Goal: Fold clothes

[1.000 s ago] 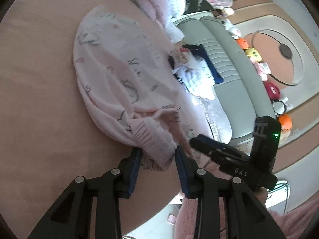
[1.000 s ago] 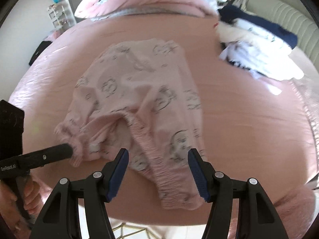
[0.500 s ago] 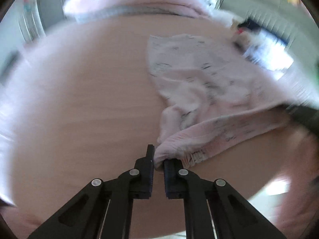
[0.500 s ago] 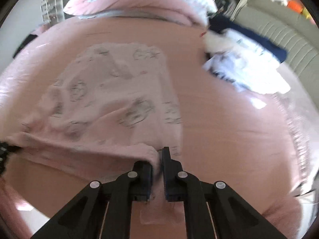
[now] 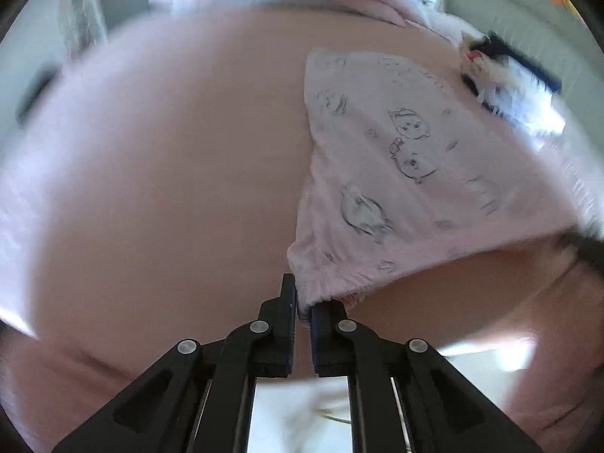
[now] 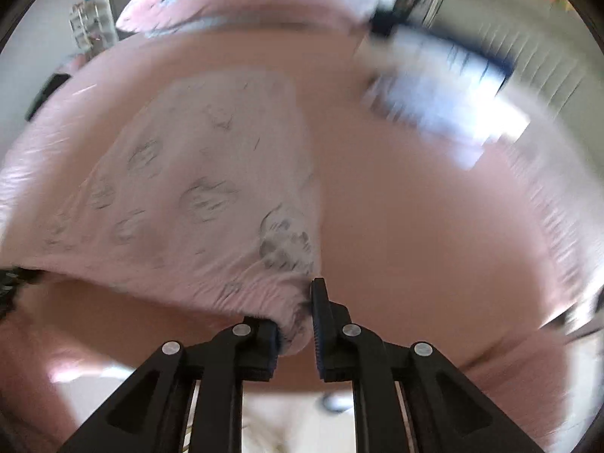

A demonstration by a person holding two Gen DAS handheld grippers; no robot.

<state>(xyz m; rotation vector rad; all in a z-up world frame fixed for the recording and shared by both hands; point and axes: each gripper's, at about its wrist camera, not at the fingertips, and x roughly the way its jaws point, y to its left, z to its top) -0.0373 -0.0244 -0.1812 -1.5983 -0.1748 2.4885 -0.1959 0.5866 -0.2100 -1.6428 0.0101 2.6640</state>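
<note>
Both black grippers, open a second ago, now pinch the pale pink animal-print garment: left gripper and right gripper stretch its waistband at the pink bed's near edge.

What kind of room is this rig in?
Most likely a bedroom: the pink printed garment lies on a bed with a pink sheet, pillows are piled at its far end, and more clothes are heaped at its edge.

Pink bed — printed garment, pillow
</note>
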